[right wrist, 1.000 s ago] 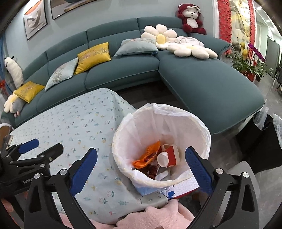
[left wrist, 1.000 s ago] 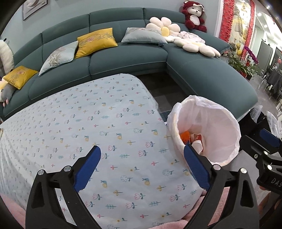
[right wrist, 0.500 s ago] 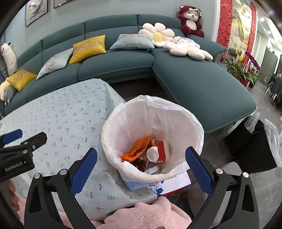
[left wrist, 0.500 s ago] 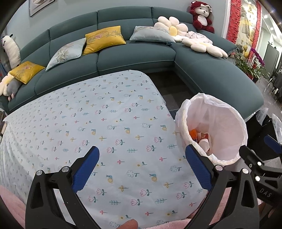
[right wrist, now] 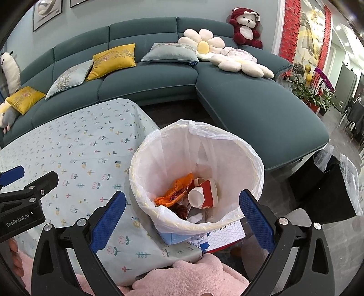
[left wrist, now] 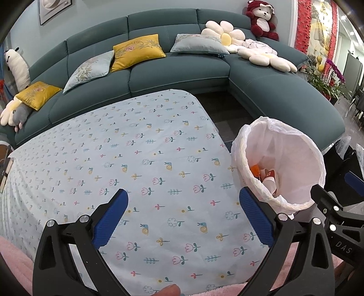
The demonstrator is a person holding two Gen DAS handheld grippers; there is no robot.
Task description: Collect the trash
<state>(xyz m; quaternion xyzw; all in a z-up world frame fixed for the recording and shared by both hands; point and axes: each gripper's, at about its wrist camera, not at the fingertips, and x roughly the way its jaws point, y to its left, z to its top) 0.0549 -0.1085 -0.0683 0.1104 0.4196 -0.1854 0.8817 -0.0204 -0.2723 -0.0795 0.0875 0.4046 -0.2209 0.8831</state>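
Observation:
A bin lined with a white bag (right wrist: pixel 227 145) (left wrist: pixel 295 154) stands at the table's right edge. Inside lie an orange wrapper (right wrist: pixel 175 191), a red and white paper cup (right wrist: pixel 204 193) and other scraps. My right gripper (right wrist: pixel 182 211) hangs open above the bin's near rim, holding nothing. My left gripper (left wrist: pixel 183 216) is open over the flower-print tablecloth (left wrist: pixel 136 164), with nothing between its fingers. The right gripper's body (left wrist: pixel 336 216) shows at the right of the left wrist view, and the left gripper's body (right wrist: pixel 25 200) shows at the left of the right wrist view.
A teal L-shaped sofa (left wrist: pixel 182 75) with yellow and grey cushions, flower pillows and a red plush bear (left wrist: pixel 261 20) wraps behind the table. A black bag (right wrist: pixel 327 186) stands on the floor right of the bin. Pink fleece sleeves (right wrist: pixel 188 277) fill the bottom edge. Potted plants (right wrist: pixel 314 93) stand far right.
Both grippers have drawn back and risen a little, so the views sit higher over table and bin. Both stay open and empty. The trash in the bin has not moved.

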